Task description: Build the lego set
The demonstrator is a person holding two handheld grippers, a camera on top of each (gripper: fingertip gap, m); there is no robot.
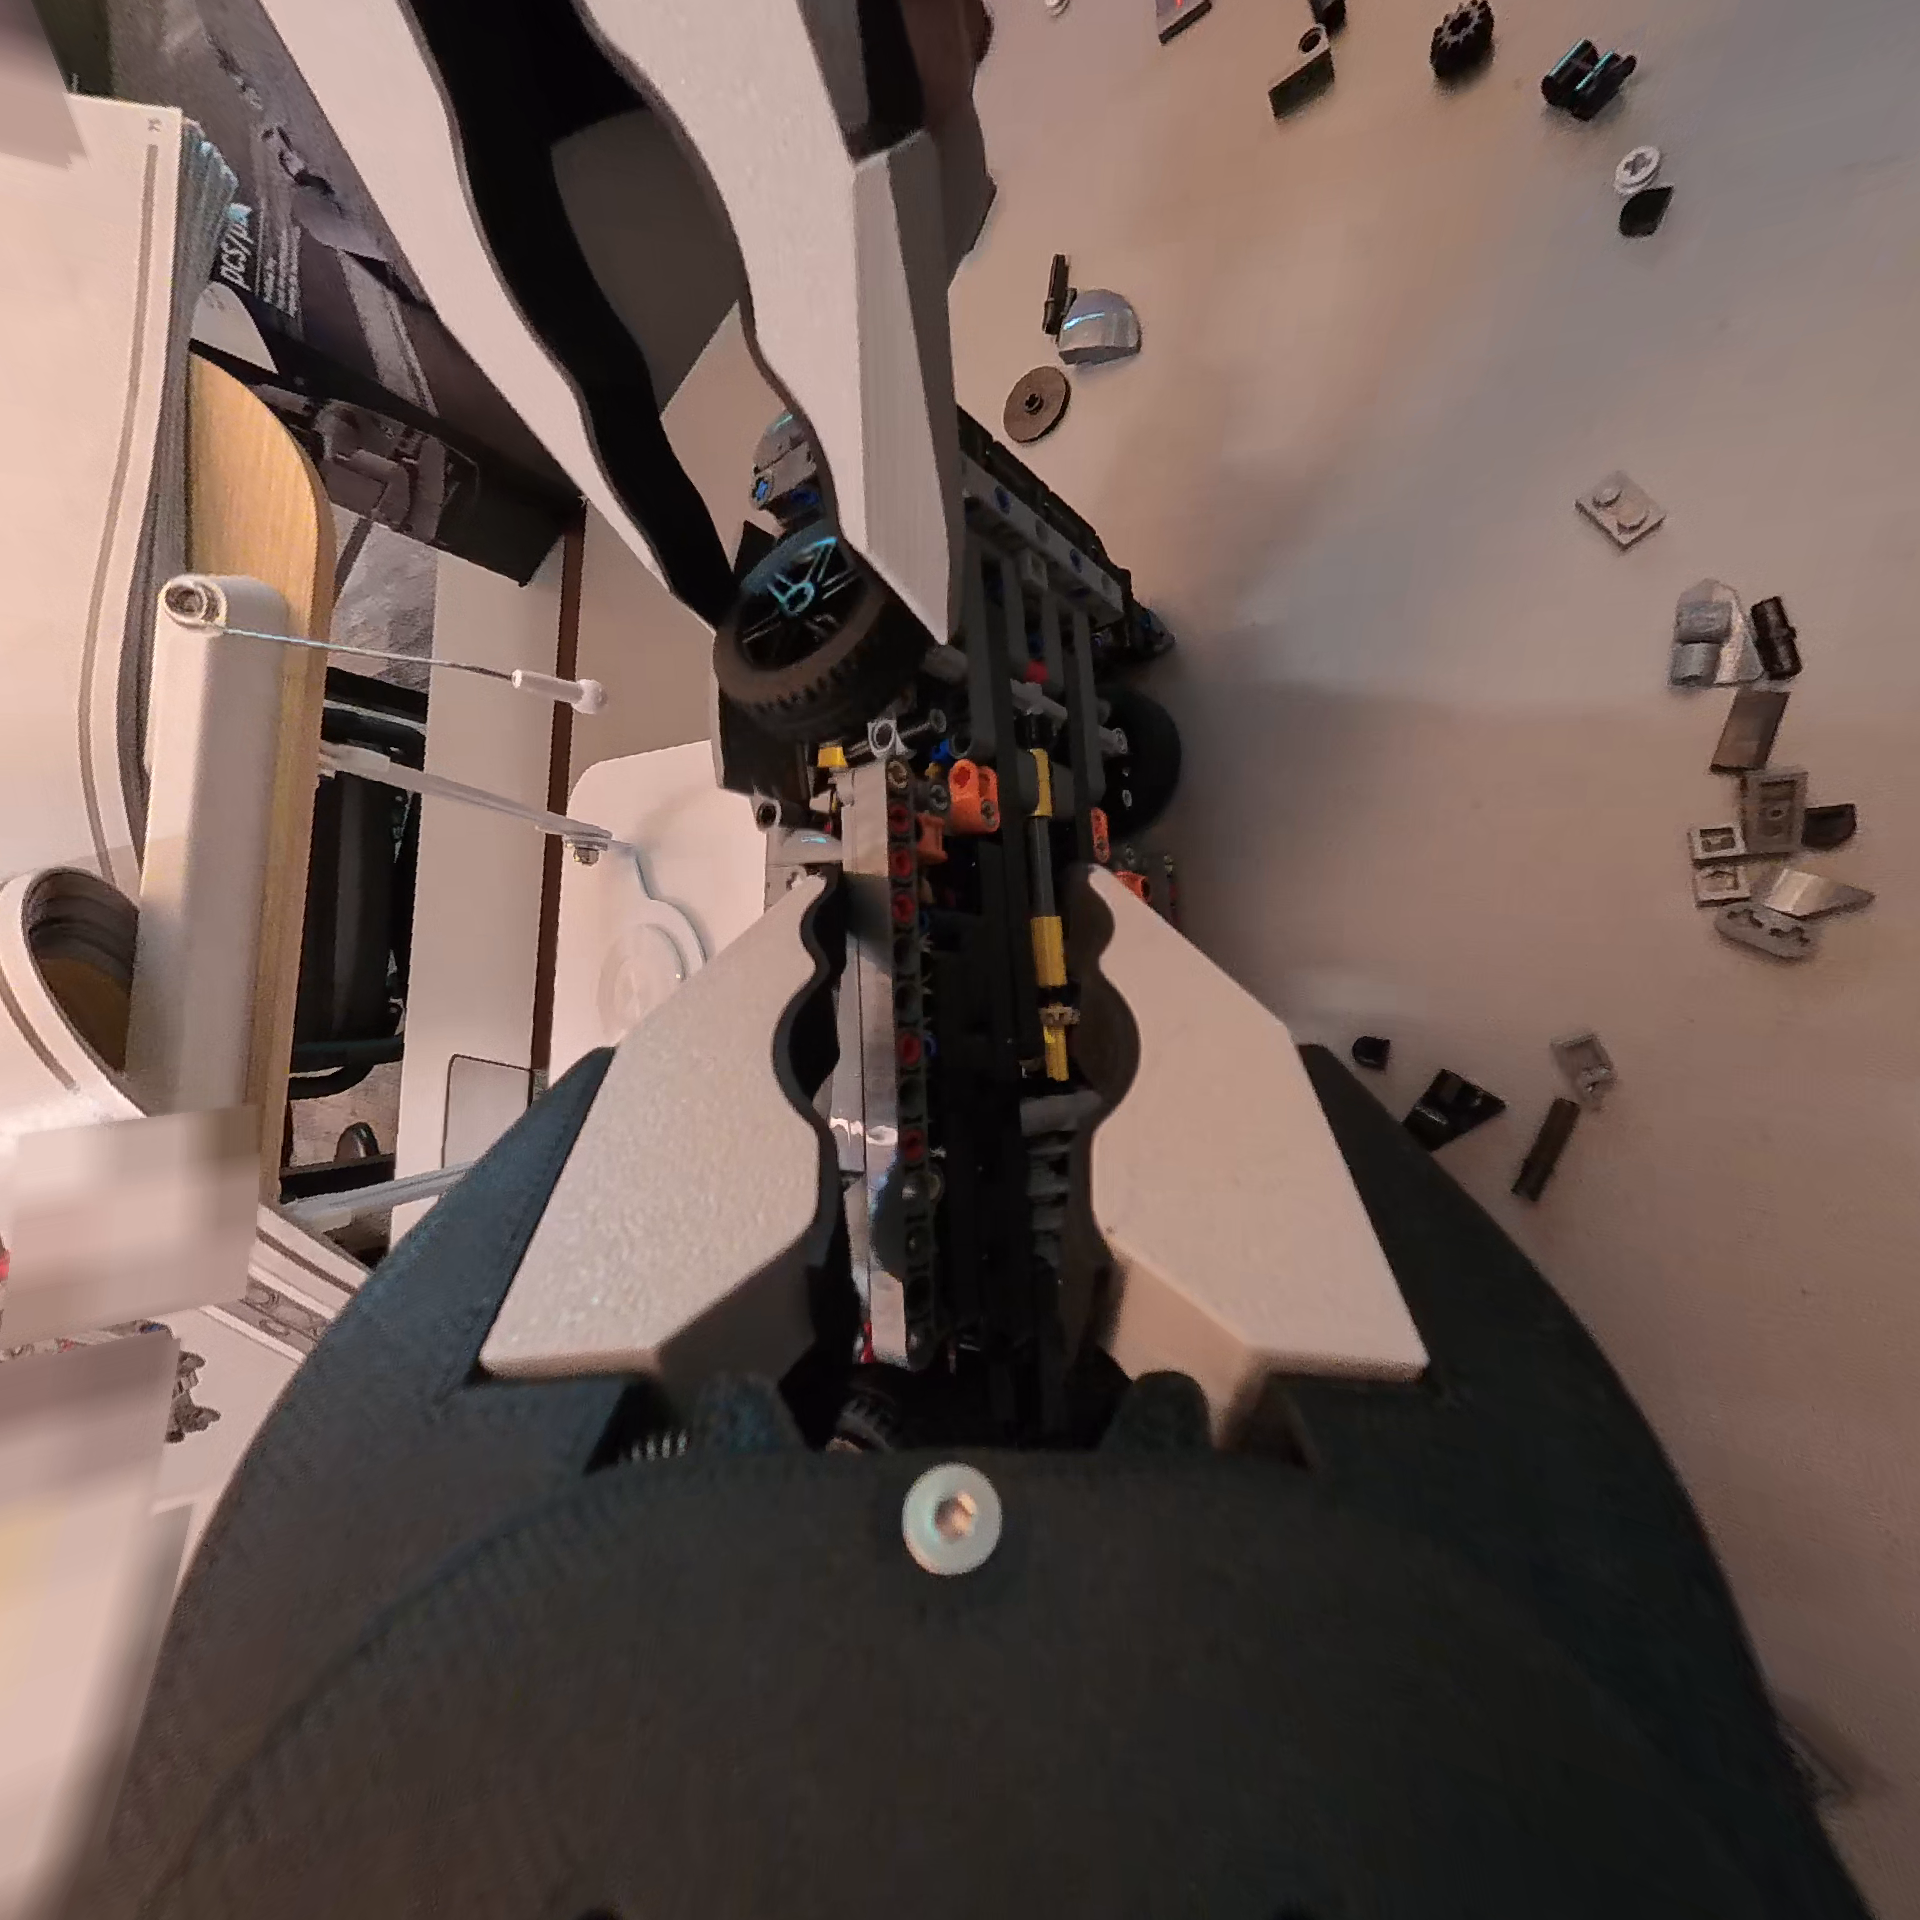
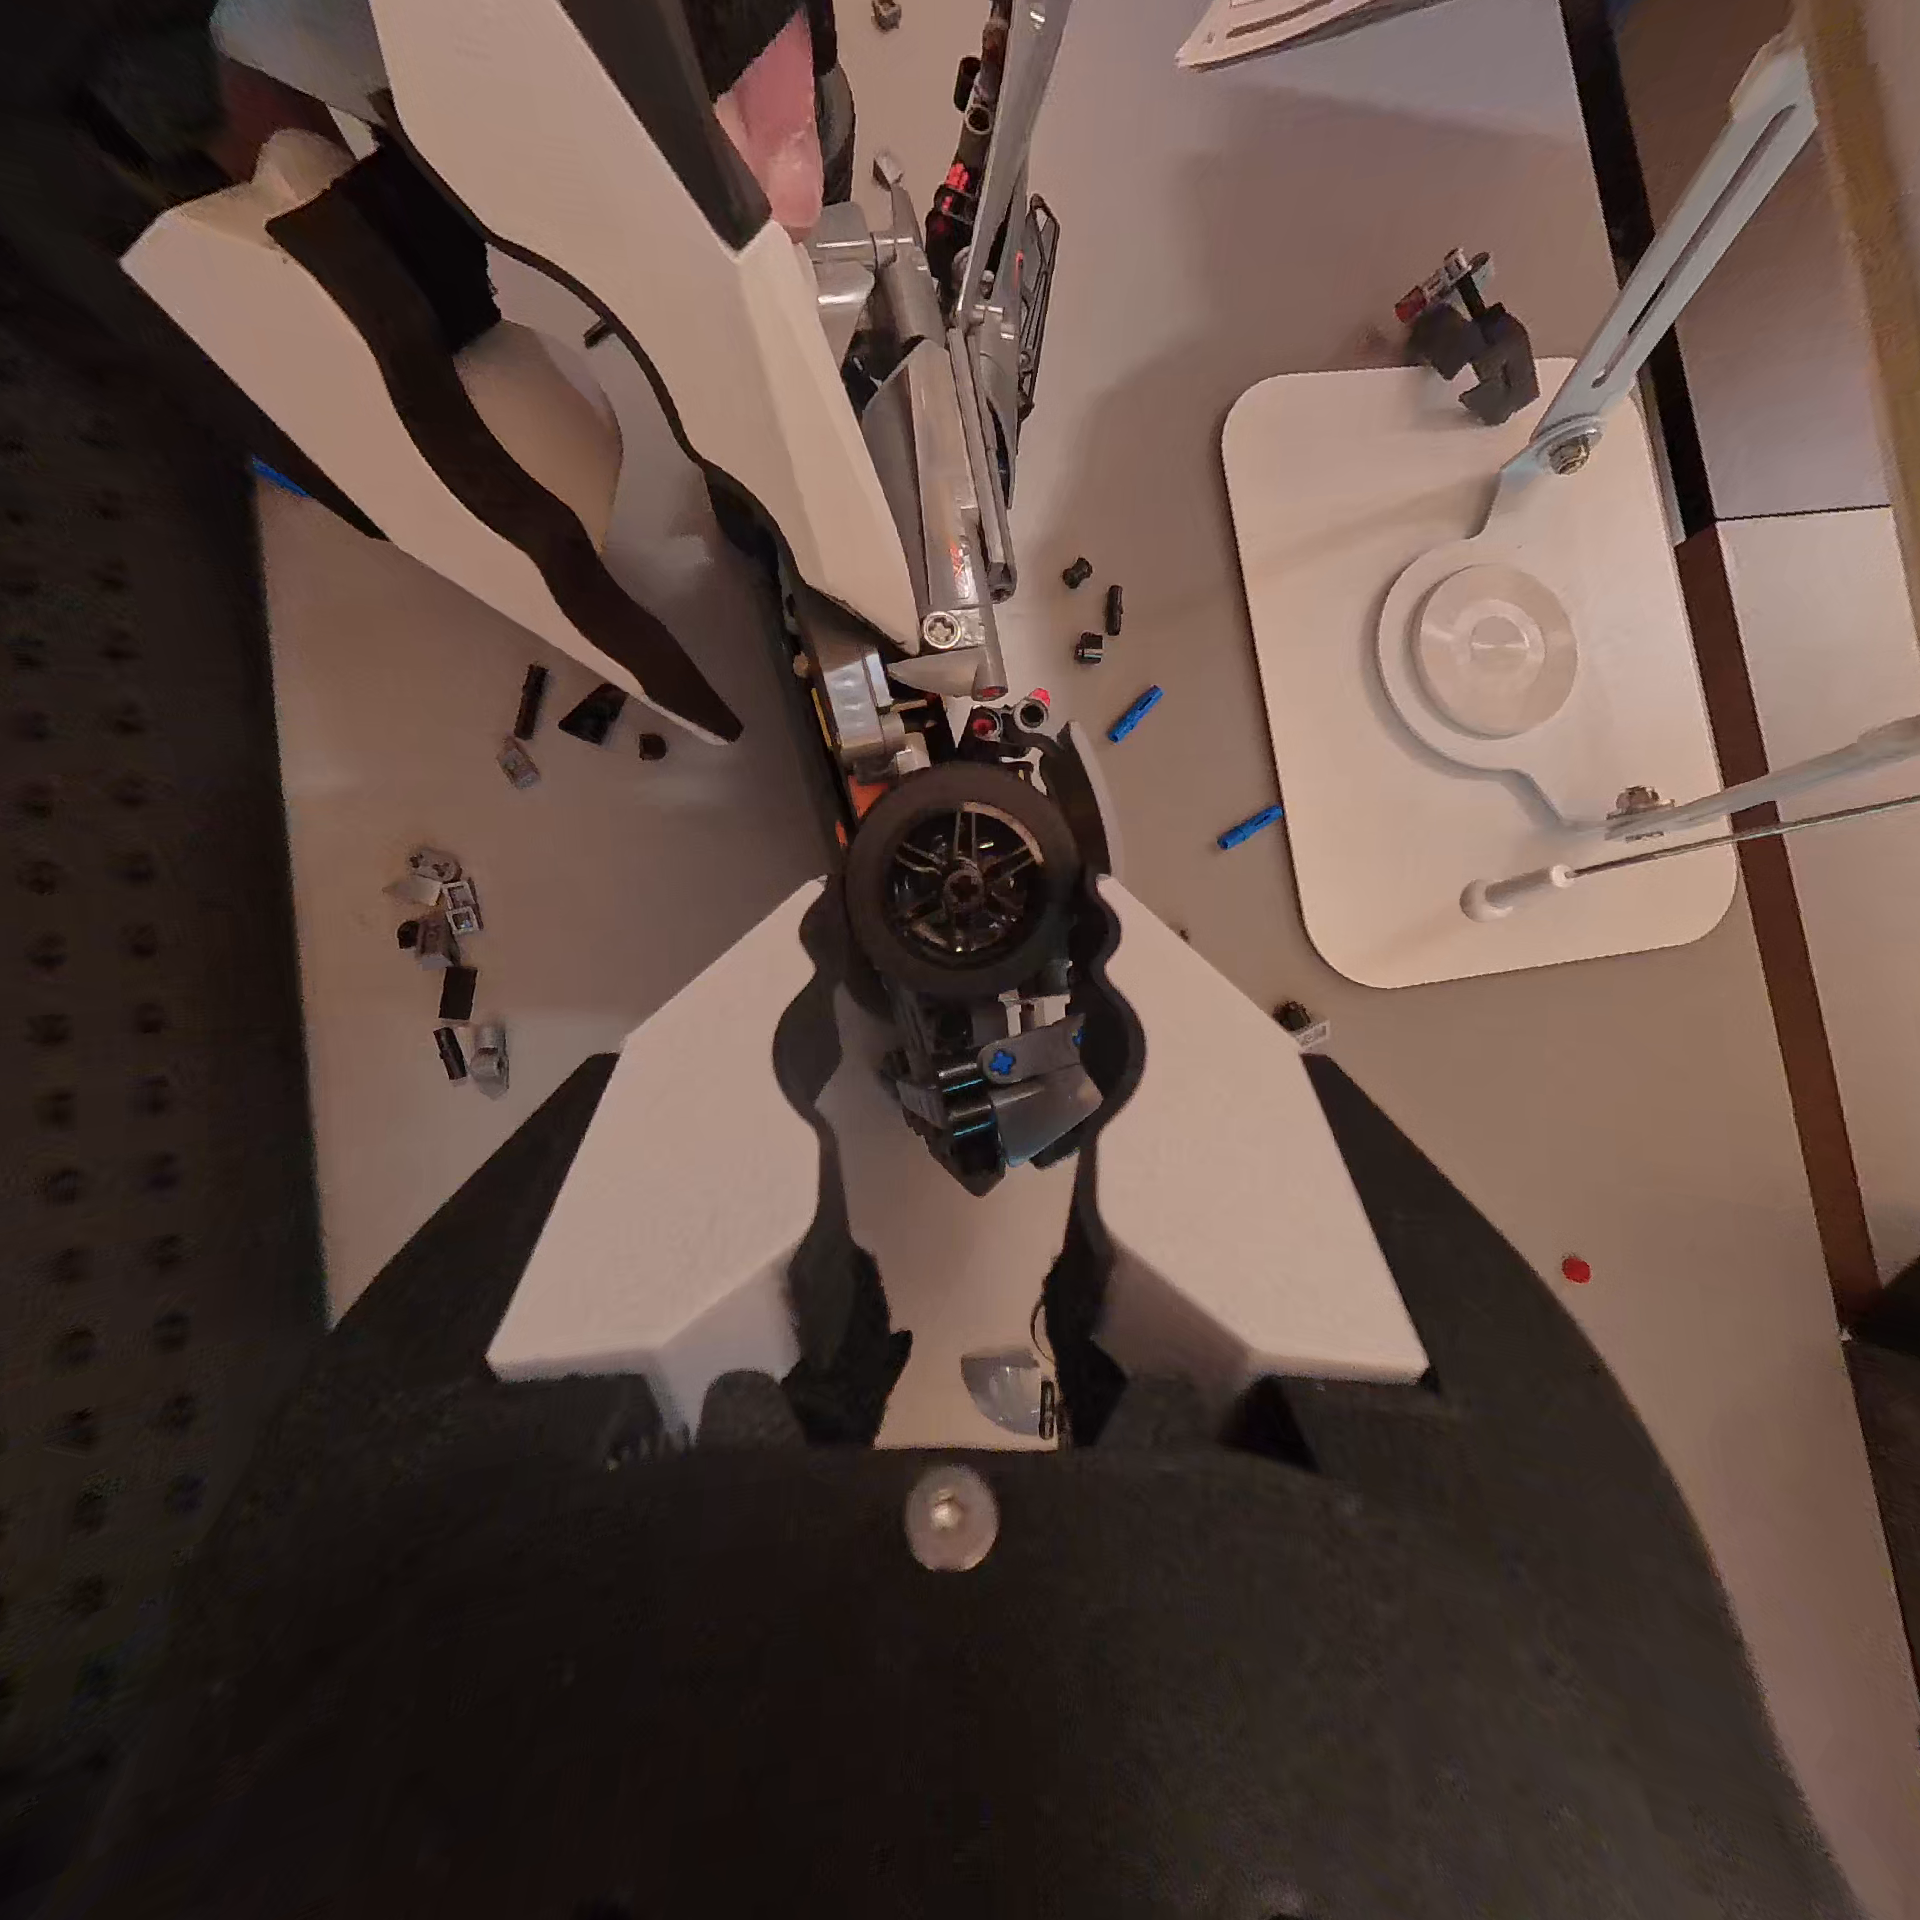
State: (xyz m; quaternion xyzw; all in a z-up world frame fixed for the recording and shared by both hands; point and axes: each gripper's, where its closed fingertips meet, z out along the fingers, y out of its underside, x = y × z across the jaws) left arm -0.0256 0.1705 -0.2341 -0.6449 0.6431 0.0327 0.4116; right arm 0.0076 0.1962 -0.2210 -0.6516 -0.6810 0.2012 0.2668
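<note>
Both the left gripper and the right gripper are grasping the largely built car chassis, while loose pieces beside it are awaiting fitting.

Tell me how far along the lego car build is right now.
Done: the car chassis has wheels fitted. In hand: left gripper clamps its body, right gripper its wheel end. Left: many loose pieces and blue pins lie unused on the table.

Under me lies a pale table, warmly lit and shadowed. At three o'clock a white stand base sits on it. At nine o'clock, beyond its edge, I see a wooden chair back.
</note>
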